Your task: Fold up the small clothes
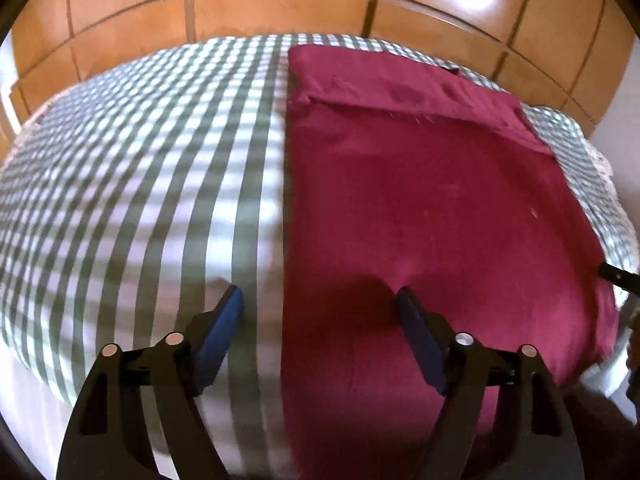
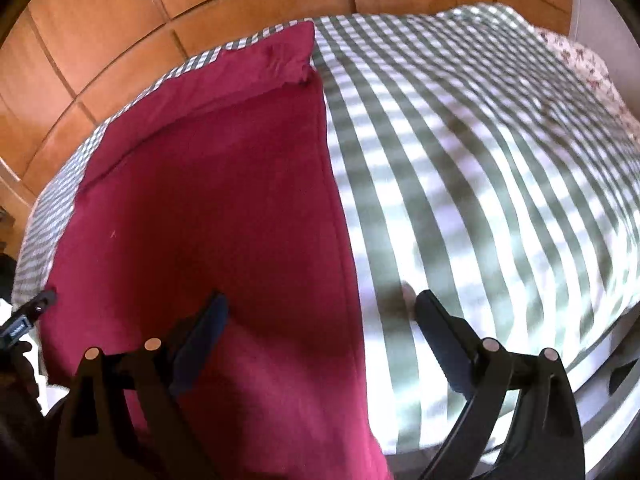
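Note:
A dark red garment [image 1: 420,208] lies flat on a green-and-white checked bedspread [image 1: 140,184], with a folded band across its far end. My left gripper [image 1: 318,294] is open and empty, its jaws straddling the garment's left edge just above the cloth. In the right wrist view the same garment [image 2: 224,208] fills the left half and the bedspread [image 2: 480,168] the right. My right gripper [image 2: 320,300] is open and empty, straddling the garment's right edge. A tip of the other gripper shows at each view's outer edge.
A wooden panelled wardrobe [image 1: 280,8] stands behind the bed. A floral pillow or cloth [image 2: 580,64] lies at the bed's far right corner. The bed's near edge drops off close to both grippers.

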Available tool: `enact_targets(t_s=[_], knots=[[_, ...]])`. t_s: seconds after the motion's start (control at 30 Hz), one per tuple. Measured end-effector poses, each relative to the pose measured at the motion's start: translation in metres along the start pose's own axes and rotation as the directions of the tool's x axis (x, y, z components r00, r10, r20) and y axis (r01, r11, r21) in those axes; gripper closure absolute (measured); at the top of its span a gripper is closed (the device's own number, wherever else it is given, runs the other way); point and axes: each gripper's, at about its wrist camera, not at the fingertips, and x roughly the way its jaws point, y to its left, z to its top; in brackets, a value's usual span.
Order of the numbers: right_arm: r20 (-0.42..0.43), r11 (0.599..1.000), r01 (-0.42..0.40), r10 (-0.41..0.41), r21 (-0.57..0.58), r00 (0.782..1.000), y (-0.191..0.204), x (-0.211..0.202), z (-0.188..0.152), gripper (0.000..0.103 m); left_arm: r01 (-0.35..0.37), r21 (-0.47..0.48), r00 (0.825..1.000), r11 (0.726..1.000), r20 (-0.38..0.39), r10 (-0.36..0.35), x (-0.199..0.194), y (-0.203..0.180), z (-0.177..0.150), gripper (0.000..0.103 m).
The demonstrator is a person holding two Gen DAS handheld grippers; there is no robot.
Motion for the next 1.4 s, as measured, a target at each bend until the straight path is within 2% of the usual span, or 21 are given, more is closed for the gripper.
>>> enact_targets(t_s=[0.07, 0.1, 0.17, 0.27, 0.3, 0.33, 0.37, 0.4, 0.43, 0.53, 0.67, 0.77, 0.97, 1.0, 1.07, 1.1, 1.13, 1.17, 1.2, 1.27, 1.4], knots=[[-0.037, 1.0, -0.025, 0.026, 0.015, 0.999, -0.004, -0.005, -0.011, 0.016, 0.059, 0.001, 0.998, 0.998, -0.023, -0.059, -0.008, 0.004, -0.01, 0.028], [-0.06, 0.999, -0.036, 0.037, 0.018, 0.998, -0.006, -0.006, -0.017, 0.02, 0.09, 0.002, 0.995, 0.996, -0.035, -0.09, -0.011, 0.005, -0.013, 0.033], [-0.117, 0.998, -0.061, 0.062, 0.011, 0.991, -0.005, -0.007, -0.027, 0.039, 0.181, 0.009, 0.981, 0.983, -0.077, -0.18, -0.016, 0.004, -0.023, 0.037], [-0.172, 0.996, -0.084, 0.076, -0.037, 0.982, 0.003, -0.005, -0.038, 0.057, 0.27, 0.009, 0.954, 0.963, -0.141, -0.266, -0.017, 0.0, -0.04, 0.049], [-0.178, 0.995, -0.082, 0.071, -0.054, 0.981, 0.006, -0.004, -0.04, 0.061, 0.278, 0.01, 0.95, 0.961, -0.151, -0.273, -0.016, -0.002, -0.043, 0.061], [-0.181, 0.995, -0.082, 0.071, -0.056, 0.981, 0.008, -0.003, -0.04, 0.071, 0.281, 0.01, 0.948, 0.96, -0.161, -0.275, -0.015, -0.003, -0.046, 0.076], [-0.187, 0.994, -0.096, 0.084, -0.053, 0.979, 0.011, -0.004, -0.039, 0.082, 0.277, 0.001, 0.948, 0.961, -0.164, -0.273, -0.014, -0.002, -0.046, 0.085], [-0.189, 0.993, -0.107, 0.094, -0.059, 0.977, 0.014, -0.006, -0.036, 0.087, 0.293, -0.015, 0.942, 0.956, -0.164, -0.291, -0.015, 0.0, -0.044, 0.093], [-0.185, 0.99, -0.125, 0.11, -0.069, 0.977, 0.019, -0.009, -0.033, 0.092, 0.335, -0.048, 0.929, 0.941, -0.153, -0.338, -0.019, 0.004, -0.04, 0.094], [-0.12, 0.975, -0.211, 0.203, -0.062, 0.972, 0.029, -0.026, -0.01, 0.093, 0.44, -0.088, 0.891, 0.894, -0.079, -0.447, -0.037, 0.008, -0.027, 0.094], [-0.024, 0.96, -0.28, 0.28, -0.001, 0.96, 0.028, -0.031, 0.025, 0.093, 0.535, -0.122, 0.844, 0.836, 0.026, -0.536, -0.046, 0.008, 0.005, 0.094], [0.034, 0.954, -0.292, 0.29, 0.061, 0.956, 0.022, -0.019, 0.059, 0.093, 0.563, -0.178, 0.825, 0.807, 0.07, -0.56, -0.034, 0.009, 0.034, 0.094], [0.081, 0.954, -0.279, 0.271, 0.108, 0.959, 0.015, 0.005, 0.107, 0.091, 0.502, -0.268, 0.862, 0.822, 0.082, -0.5, 0.005, 0.016, 0.09, 0.094], [0.09, 0.953, -0.279, 0.27, 0.118, 0.959, 0.015, 0.01, 0.115, 0.087, 0.469, -0.295, 0.88, 0.833, 0.075, -0.469, 0.013, 0.018, 0.097, 0.094], [0.115, 0.942, -0.309, 0.295, 0.132, 0.949, 0.015, 0.011, 0.123, 0.043, 0.435, -0.337, 0.895, 0.835, 0.056, -0.443, 0.026, 0.023, 0.109, 0.093], [0.13, 0.936, -0.326, 0.309, 0.135, 0.942, 0.015, 0.01, 0.125, 0.036, 0.423, -0.356, 0.9, 0.833, 0.059, -0.432, 0.027, 0.026, 0.111, 0.081], [0.14, 0.932, -0.337, 0.319, 0.133, 0.937, 0.012, 0.008, 0.124, 0.027, 0.412, -0.374, 0.905, 0.831, 0.065, -0.419, 0.027, 0.031, 0.113, 0.061], [0.157, 0.932, -0.338, 0.318, 0.13, 0.935, 0.01, 0.004, 0.124, 0.016, 0.404, -0.385, 0.911, 0.83, 0.082, -0.405, 0.024, 0.036, 0.113, 0.049], [0.171, 0.934, -0.332, 0.308, 0.132, 0.936, 0.008, 0.001, 0.125, 0.011, 0.398, -0.397, 0.916, 0.827, 0.113, -0.386, 0.02, 0.042, 0.111, 0.033], [0.186, 0.934, -0.327, 0.3, 0.142, 0.936, 0.002, -0.006, 0.116, 0.009, 0.391, -0.402, 0.92, 0.828, 0.152, -0.36, 0.011, 0.056, 0.104, 0.031], [0.161, 0.948, -0.265, 0.238, 0.175, 0.958, -0.024, -0.009, 0.087, 0.009, 0.379, -0.344, 0.925, 0.859, 0.134, -0.355, 0.007, 0.064, 0.086, 0.031]])
